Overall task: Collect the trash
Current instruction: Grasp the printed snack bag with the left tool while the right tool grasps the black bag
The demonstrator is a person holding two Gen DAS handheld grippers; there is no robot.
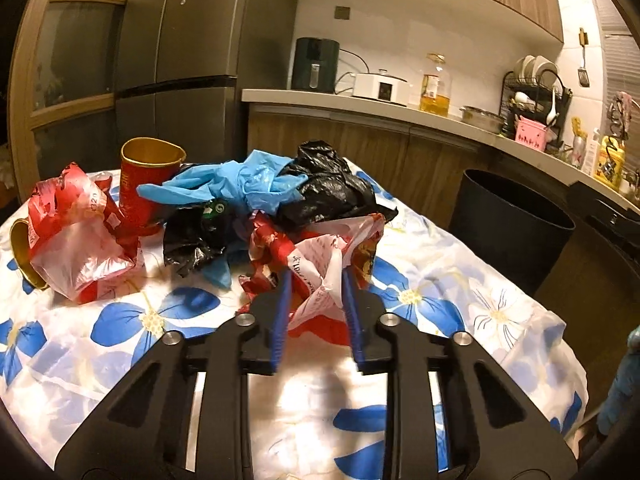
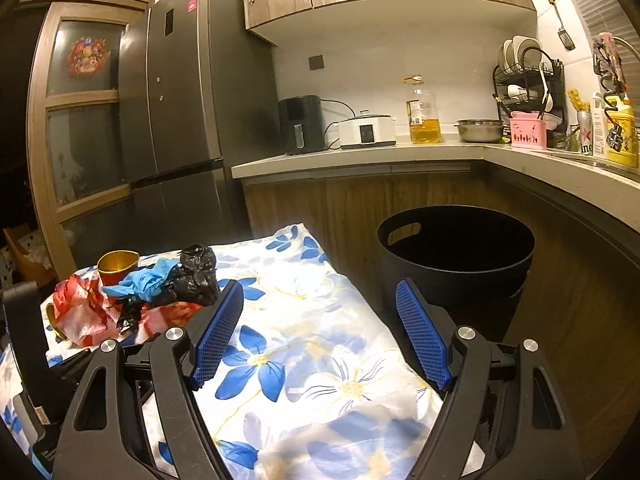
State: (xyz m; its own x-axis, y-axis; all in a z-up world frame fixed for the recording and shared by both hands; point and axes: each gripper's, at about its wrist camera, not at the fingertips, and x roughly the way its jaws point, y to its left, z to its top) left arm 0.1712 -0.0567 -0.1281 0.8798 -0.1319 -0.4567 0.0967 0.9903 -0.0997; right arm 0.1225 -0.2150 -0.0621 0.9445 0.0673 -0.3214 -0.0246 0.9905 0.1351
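A bench under a blue-flowered white cloth (image 1: pixel 420 280) carries crumpled trash; left gripper (image 1: pixel 316 280) pinches a red-and-white plastic bag (image 1: pixel 320 264). Right gripper (image 2: pixel 320 292) gapes wide, near the round black bin (image 2: pixel 456 256) beside the bench.

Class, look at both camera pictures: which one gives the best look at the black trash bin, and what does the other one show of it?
The right wrist view: the black trash bin shows its whole rim, handle slot and dark inside. The left wrist view catches the bin only at its right edge, smaller and partly hidden behind the table.

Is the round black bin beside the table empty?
Cannot tell: the round black bin stands upright and open-topped, but its inside is dark.
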